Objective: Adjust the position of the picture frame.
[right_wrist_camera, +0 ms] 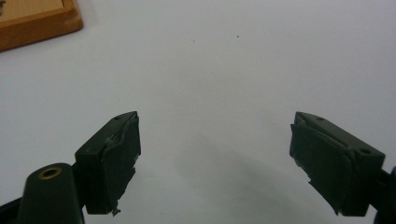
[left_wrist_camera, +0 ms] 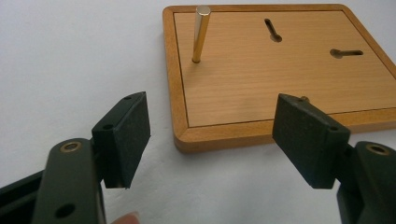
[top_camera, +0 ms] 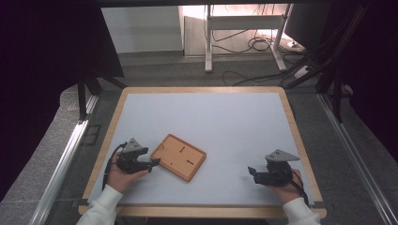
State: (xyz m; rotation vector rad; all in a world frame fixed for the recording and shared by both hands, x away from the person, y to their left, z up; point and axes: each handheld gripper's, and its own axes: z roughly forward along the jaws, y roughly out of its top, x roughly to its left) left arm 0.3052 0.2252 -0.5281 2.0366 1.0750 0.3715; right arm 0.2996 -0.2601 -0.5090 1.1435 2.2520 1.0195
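High view: a wooden board (top_camera: 178,157) lies flat and turned at a slant on the pale surface (top_camera: 211,122), toward the near left.
High view, left: the left hand-held gripper (top_camera: 152,163) sits just beside the board's near-left edge, tips about touching it.
High view, right: the right hand-held gripper (top_camera: 252,171) rests well apart from the board, holding nothing.
Left gripper view: the jaws stand wide apart, with the board's near edge (left_wrist_camera: 280,70) just past them. A gold pin (left_wrist_camera: 201,33) stands up near one corner, leaning a little. Two keyhole slots (left_wrist_camera: 272,30) are cut in the wood.
Right gripper view: the jaws are wide apart over bare surface; a board corner (right_wrist_camera: 37,21) peeks in at top left.
Best guess at the step: grab the board's edge.
How to do it well: slide one jaw low under the rim, squeeze gently, and stay away from the pin.
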